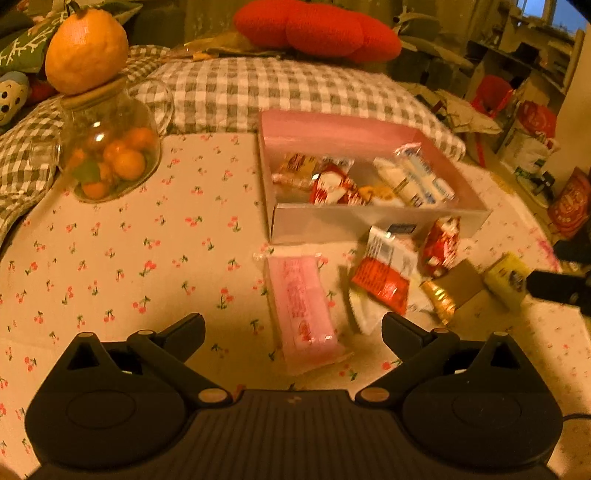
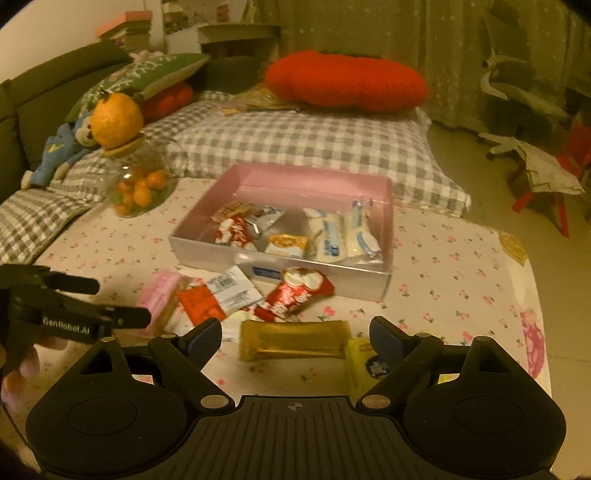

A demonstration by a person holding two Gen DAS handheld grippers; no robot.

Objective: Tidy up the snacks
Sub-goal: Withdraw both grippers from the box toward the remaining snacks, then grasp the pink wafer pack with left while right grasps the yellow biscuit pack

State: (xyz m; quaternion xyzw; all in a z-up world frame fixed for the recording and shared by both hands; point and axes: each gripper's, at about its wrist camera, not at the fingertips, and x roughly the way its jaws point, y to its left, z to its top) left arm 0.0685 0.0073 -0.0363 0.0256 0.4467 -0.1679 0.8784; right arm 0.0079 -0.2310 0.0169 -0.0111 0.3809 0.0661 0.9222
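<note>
A pink box (image 1: 332,129) (image 2: 306,177) on the cherry-print cloth holds several snack packs. Loose snacks lie in front of it: a pink bar (image 1: 303,310) (image 2: 159,291), a red-and-white pack (image 1: 388,273) (image 2: 218,295), a red wrapper (image 1: 441,245) (image 2: 295,291), a gold bar (image 1: 439,301) (image 2: 293,339) and a yellow pack (image 1: 506,280) (image 2: 364,363). My left gripper (image 1: 293,328) is open, hovering just before the pink bar; it also shows in the right wrist view (image 2: 122,301). My right gripper (image 2: 295,338) is open, its fingers either side of the gold bar; only its tip shows in the left wrist view (image 1: 554,286).
A glass jar of small oranges (image 1: 110,155) (image 2: 138,184) with a big orange (image 1: 86,50) (image 2: 116,120) on its lid stands at the table's back left. Checked cushions (image 1: 258,88) (image 2: 295,136) and a red pillow (image 1: 317,27) (image 2: 347,81) lie behind the box.
</note>
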